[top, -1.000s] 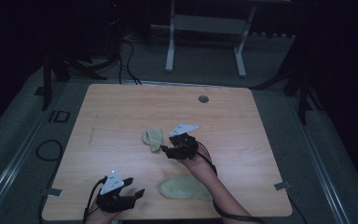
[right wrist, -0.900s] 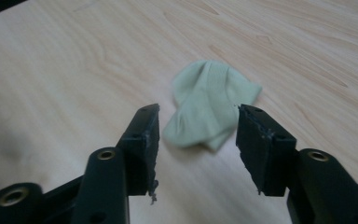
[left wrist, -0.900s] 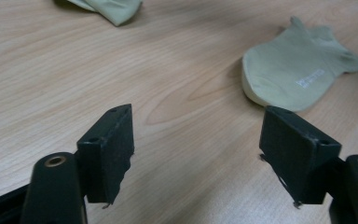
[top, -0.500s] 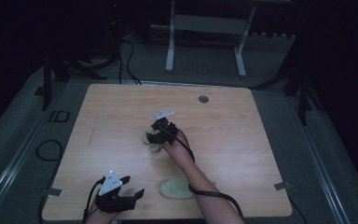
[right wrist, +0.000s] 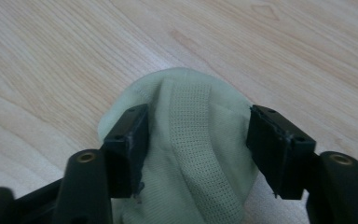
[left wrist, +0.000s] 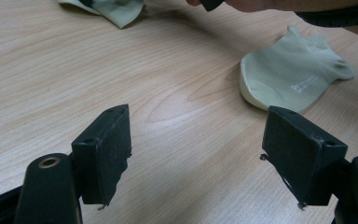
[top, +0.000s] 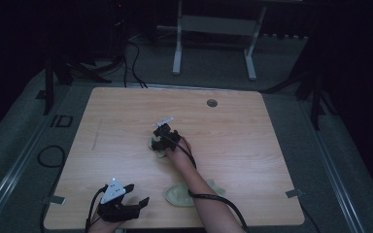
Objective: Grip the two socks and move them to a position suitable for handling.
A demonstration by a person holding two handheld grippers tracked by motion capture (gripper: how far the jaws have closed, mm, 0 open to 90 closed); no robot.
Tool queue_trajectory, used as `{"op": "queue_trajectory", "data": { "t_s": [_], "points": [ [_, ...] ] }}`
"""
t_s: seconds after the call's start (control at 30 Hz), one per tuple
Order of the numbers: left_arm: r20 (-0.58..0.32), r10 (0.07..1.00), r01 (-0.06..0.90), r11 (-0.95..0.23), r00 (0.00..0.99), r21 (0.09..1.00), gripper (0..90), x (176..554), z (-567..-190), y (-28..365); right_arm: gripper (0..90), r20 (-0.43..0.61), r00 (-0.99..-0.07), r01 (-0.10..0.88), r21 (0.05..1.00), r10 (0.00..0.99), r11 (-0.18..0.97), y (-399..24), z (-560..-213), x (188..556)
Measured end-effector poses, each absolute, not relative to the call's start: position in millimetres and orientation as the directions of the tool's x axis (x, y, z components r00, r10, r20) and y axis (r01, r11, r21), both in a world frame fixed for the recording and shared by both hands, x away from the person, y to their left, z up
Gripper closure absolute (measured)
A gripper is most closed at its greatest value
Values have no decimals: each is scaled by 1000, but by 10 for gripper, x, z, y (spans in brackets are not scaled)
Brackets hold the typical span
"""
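Two pale green socks lie on the wooden table [top: 252, 145]. One sock [top: 154, 145] is near the middle, and my right gripper [top: 162, 140] is lowered over it. In the right gripper view the sock [right wrist: 191, 163] lies between the jaws of the right gripper [right wrist: 198, 126]. They have just been closing and stand at its two edges without squeezing it. The other sock [top: 177, 194] lies near the front edge under the right forearm. My left gripper [top: 138, 193] rests open at the front left. In its own view the left gripper [left wrist: 198, 154] has bare wood between the jaws, and the near sock [left wrist: 293, 74] lies beyond them.
A round grommet hole [top: 212, 103] sits near the table's far edge. The right gripper's cable [top: 213, 198] trails along the forearm over the near sock. Metal frame legs [top: 177, 48] and loose cables [top: 48, 156] are on the floor beyond and left of the table.
My right gripper has moved left and down, from right of the middle sock to over it, jaws now around it. The left gripper has stayed put.
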State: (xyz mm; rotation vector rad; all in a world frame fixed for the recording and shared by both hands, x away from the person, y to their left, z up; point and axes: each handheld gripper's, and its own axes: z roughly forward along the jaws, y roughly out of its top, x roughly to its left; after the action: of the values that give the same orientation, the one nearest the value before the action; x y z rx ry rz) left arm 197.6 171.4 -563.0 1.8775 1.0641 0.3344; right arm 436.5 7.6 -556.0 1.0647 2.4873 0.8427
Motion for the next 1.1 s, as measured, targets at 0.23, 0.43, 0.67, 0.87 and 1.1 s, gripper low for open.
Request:
{"op": "queue_trajectory", "data": {
  "t_s": [0.23,0.43,0.67,0.87,1.1],
  "points": [
    [-196,788,541,-197,584,818,240,1978,-5636,1724,776,-80,-727,501,616,682,607,135,-5536,4297],
    [-196,783,540,-202,590,817,240,1983,-5640,1716,804,-36,-737,515,616,675,596,89,-5484,4277],
    [-192,785,539,-205,589,817,241,1999,-5642,1696,804,2,-748,503,653,663,566,-20,-5239,4107],
    [-192,785,532,-198,589,823,240,1996,-5637,1702,804,25,-766,486,677,643,552,-211,-5016,3939],
    [-205,788,531,-175,580,829,240,1997,-5644,1700,803,21,-772,451,722,635,524,-568,-4782,3774]
  ]
}}
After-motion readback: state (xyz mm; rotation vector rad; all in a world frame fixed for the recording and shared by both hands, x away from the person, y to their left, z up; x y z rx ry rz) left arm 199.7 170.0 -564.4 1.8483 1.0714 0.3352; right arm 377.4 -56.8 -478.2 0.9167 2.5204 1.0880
